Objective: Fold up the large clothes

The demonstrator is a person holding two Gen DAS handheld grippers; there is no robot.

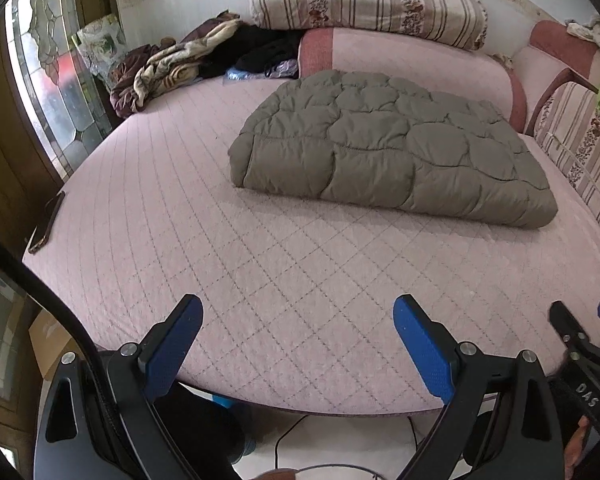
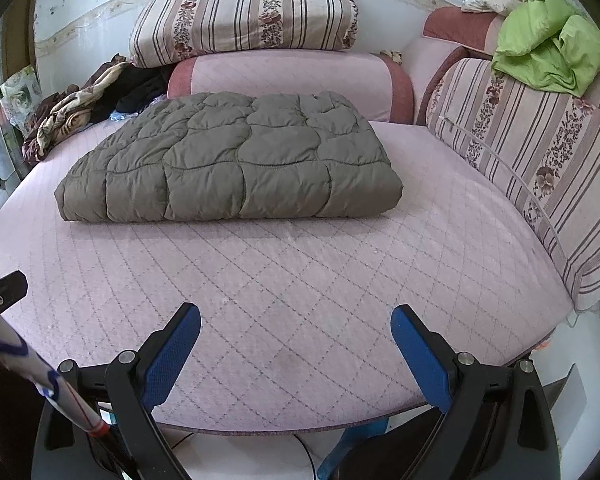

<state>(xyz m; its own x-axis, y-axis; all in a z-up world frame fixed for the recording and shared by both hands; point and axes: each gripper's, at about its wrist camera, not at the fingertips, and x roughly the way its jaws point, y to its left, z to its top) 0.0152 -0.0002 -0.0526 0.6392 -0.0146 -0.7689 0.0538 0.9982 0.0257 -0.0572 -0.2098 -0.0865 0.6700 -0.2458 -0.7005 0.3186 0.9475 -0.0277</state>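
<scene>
An olive-grey quilted puffer garment [image 1: 392, 148] [image 2: 236, 160] lies folded into a thick rectangle on the pink quilted bed [image 1: 228, 264] [image 2: 284, 280], toward the far side. My left gripper [image 1: 298, 320] hangs open over the bed's near edge, well short of the garment, with nothing between its blue pads [image 1: 172, 348]. The right gripper [image 2: 296, 328] is likewise open and empty over the near edge, and its tip [image 1: 580, 328] shows at the right of the left wrist view.
Striped floral cushions [image 2: 244, 20] sit on pink bolsters [image 2: 292, 84] at the back and right [image 2: 532, 160]. A heap of brown and black clothes [image 1: 172, 68] lies far left, a green cloth [image 2: 552, 52] far right. A phone [image 1: 46, 222] rests at the left edge.
</scene>
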